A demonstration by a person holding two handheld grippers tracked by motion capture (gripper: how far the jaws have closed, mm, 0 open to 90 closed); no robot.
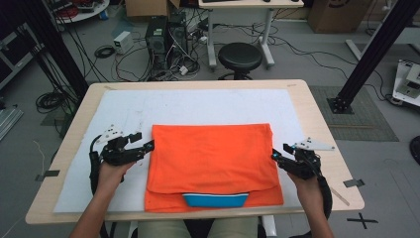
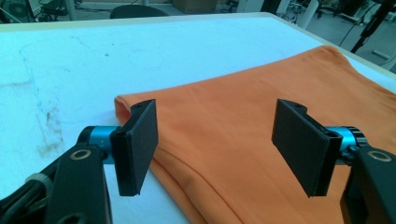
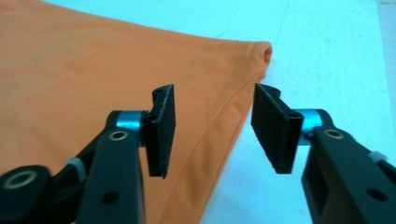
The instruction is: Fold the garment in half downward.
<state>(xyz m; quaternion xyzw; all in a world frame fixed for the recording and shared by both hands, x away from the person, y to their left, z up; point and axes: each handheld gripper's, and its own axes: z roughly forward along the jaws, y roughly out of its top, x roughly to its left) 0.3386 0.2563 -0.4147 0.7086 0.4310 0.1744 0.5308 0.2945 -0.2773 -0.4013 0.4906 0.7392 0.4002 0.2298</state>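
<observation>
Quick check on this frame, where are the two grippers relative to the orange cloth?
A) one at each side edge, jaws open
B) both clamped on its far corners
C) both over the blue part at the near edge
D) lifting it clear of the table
A: the left gripper and the right gripper sit at opposite side edges of the orange cloth, which lies flat, jaws apart with nothing pinched.

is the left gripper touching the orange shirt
Apart. In the left gripper view the left gripper stands with jaws wide open above the folded orange shirt, both pads clear of the fabric.
</observation>
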